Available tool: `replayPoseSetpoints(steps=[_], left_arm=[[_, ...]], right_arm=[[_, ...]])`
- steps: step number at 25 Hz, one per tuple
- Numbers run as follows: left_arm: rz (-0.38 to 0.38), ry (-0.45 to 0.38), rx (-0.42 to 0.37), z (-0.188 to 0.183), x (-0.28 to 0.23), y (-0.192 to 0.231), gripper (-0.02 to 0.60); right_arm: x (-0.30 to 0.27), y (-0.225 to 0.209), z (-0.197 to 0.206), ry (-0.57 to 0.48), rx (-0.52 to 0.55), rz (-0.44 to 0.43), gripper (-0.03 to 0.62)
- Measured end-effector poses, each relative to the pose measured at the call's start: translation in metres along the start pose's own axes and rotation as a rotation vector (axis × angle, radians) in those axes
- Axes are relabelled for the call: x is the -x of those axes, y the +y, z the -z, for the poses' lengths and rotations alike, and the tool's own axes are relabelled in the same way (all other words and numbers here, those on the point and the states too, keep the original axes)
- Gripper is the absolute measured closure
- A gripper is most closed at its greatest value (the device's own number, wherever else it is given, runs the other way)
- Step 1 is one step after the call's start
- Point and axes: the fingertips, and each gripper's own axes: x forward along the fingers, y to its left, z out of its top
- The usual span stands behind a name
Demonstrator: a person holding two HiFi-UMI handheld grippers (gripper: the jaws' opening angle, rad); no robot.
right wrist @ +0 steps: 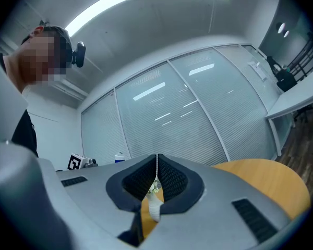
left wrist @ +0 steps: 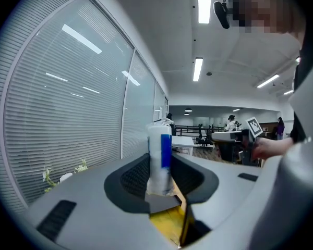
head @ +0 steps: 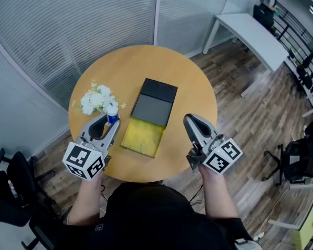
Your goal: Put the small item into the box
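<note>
A small white bottle [head: 112, 113] with a blue label and cap stands upright between the jaws of my left gripper [head: 110, 120], which is shut on it. In the left gripper view the bottle [left wrist: 160, 158] fills the gap between the pads, above the box's yellow edge [left wrist: 169, 225]. The open box [head: 142, 136] has a yellow inside and a dark lid [head: 154, 103] folded back; it lies mid-table, just right of the bottle. My right gripper [head: 190, 120] hovers to the right of the box, its jaws shut with nothing between them [right wrist: 156, 160].
White flowers [head: 95, 99] lie on the round wooden table [head: 193, 87], behind the left gripper. Glass walls with blinds stand beyond the table. A white desk [head: 253, 35] is at the back right. Office chairs stand at left [head: 10, 186] and right [head: 302, 160].
</note>
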Motion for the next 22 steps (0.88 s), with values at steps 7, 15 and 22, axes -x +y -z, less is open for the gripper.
replayPoseSetpoints(steps=[7,15,22], left_arm=[[0.032,0.034,-0.008,0.011,-0.013,0.013,0.449],[0.08,0.103,-0.005,0.039,-0.034,0.018,0.449],[0.12,0.181,-0.006,0.072,-0.057,0.014,0.449]], right_arm=[[-0.017,-0.004,0.0,0.011,0.006,0.025,0.556],[-0.024,-0.016,0.02,0.041,-0.032,0.064,0.556],[-0.015,-0.029,0.041,0.07,-0.074,0.105,0.556]])
